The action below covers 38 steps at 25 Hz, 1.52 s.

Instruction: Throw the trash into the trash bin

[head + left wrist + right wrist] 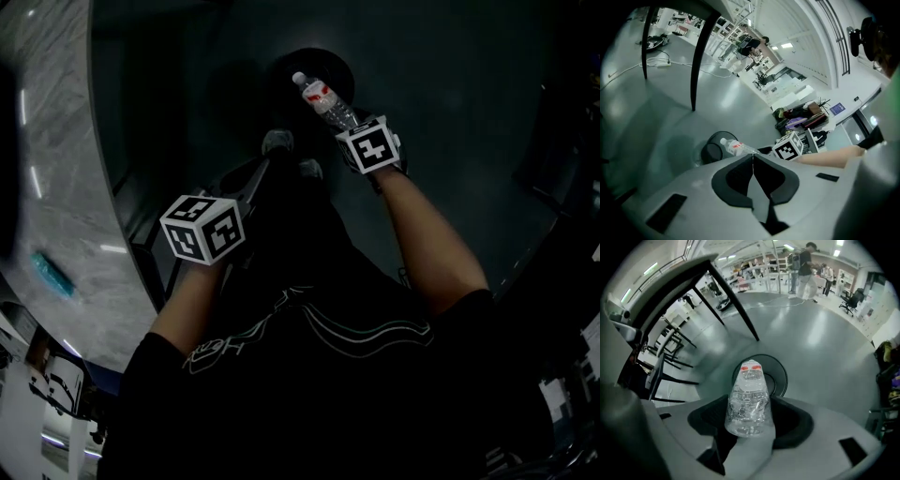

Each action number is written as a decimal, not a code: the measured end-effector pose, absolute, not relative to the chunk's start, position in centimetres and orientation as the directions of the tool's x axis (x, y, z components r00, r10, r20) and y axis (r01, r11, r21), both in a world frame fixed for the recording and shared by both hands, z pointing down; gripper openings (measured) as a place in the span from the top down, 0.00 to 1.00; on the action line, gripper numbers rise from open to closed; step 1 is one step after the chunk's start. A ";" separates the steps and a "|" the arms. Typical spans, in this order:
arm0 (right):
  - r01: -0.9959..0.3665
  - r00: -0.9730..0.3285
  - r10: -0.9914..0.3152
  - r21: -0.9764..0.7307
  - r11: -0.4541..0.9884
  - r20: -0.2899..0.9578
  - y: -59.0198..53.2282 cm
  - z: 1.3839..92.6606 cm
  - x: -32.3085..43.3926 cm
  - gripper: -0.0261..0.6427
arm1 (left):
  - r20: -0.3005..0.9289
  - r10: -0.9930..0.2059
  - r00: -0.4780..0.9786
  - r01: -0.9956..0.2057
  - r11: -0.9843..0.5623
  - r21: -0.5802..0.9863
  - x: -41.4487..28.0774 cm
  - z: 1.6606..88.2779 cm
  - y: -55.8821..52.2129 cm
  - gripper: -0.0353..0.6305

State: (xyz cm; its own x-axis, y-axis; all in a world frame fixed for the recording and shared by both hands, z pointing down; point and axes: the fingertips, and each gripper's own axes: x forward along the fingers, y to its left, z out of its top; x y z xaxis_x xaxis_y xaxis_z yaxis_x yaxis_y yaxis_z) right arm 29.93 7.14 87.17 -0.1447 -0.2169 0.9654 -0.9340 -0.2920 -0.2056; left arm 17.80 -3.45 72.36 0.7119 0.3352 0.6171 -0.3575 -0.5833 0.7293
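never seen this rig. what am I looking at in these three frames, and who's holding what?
There is no robot here. A person holds a two-jaw gripper in each hand. The head view comes from a camera on the person's head, looking steeply down at both arms. The black-and-white marker cubes are parts of the grippers. Each of the other two views comes from a camera riding on one gripper and looking along its jaws.

The left gripper is shut with nothing between its jaws. The right gripper is shut on a clear plastic bottle. The bottle's cap points toward a round dark trash bin standing on the grey floor. The bottle lines up with the bin but is not yet dropped.
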 end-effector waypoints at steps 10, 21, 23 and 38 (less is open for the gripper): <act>-0.858 -0.291 -0.034 -0.276 -0.434 0.956 8.2 94.8 29.0 0.50 | 0.644 0.381 0.664 -0.381 -0.569 0.729 19.0 76.9 -5.1 0.93; -0.736 -0.363 -0.078 -0.337 -0.586 0.929 8.1 96.9 27.8 0.50 | 0.648 0.370 0.665 -0.409 -0.545 0.731 18.7 78.0 -6.3 0.93; -0.716 -0.363 -0.109 -0.352 -0.603 0.925 7.5 96.7 27.8 0.50 | 0.648 0.365 0.669 -0.412 -0.544 0.731 18.8 78.0 -6.6 0.93; -0.784 -0.359 -0.245 -0.434 -0.445 0.900 7.8 88.9 26.7 0.50 | 0.604 0.245 0.758 -0.427 -0.514 0.744 17.8 72.9 -3.9 0.93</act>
State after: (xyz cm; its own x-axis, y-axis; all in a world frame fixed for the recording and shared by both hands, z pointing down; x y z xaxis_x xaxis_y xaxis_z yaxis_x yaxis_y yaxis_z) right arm 26.74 7.82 88.94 -0.3595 -0.2450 0.9004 -0.7835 -0.4448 -0.4339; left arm 17.76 -3.91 72.85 0.7582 0.2449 0.6042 -0.4271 -0.5138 0.7441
